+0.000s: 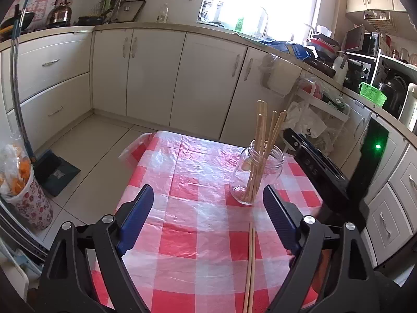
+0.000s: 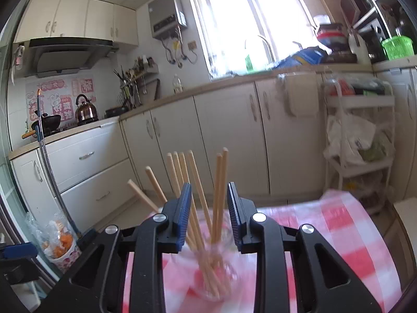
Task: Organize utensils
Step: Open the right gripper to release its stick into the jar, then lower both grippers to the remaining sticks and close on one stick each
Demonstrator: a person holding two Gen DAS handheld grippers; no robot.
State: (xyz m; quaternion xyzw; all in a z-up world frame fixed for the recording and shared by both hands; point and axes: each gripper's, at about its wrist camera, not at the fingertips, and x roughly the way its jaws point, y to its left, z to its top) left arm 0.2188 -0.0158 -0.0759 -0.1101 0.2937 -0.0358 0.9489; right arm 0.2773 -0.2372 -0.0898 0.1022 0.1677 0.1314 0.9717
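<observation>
A clear glass jar (image 1: 256, 174) stands on the red-and-white checked tablecloth (image 1: 198, 172) and holds several wooden chopsticks (image 1: 263, 140). Two more chopsticks (image 1: 250, 268) lie flat side by side on the cloth, close in front of my left gripper (image 1: 208, 208). That gripper hangs open just short of the jar with nothing between its blue pads. In the right wrist view my right gripper (image 2: 208, 208) hovers directly over the blurred jar (image 2: 213, 274), its jaws partly apart. A pair of chopsticks (image 2: 220, 182) stands up in the gap between them, standing in the jar, and the pads do not press on it.
The small table ends a short way beyond the jar, with tiled floor (image 1: 86, 151) past it. White base cabinets (image 1: 156, 78) line the back. A white trolley with bags (image 2: 357, 143) stands at the right. A dustpan and broom (image 1: 56, 172) and a flowered bin (image 1: 26, 195) stand at the left.
</observation>
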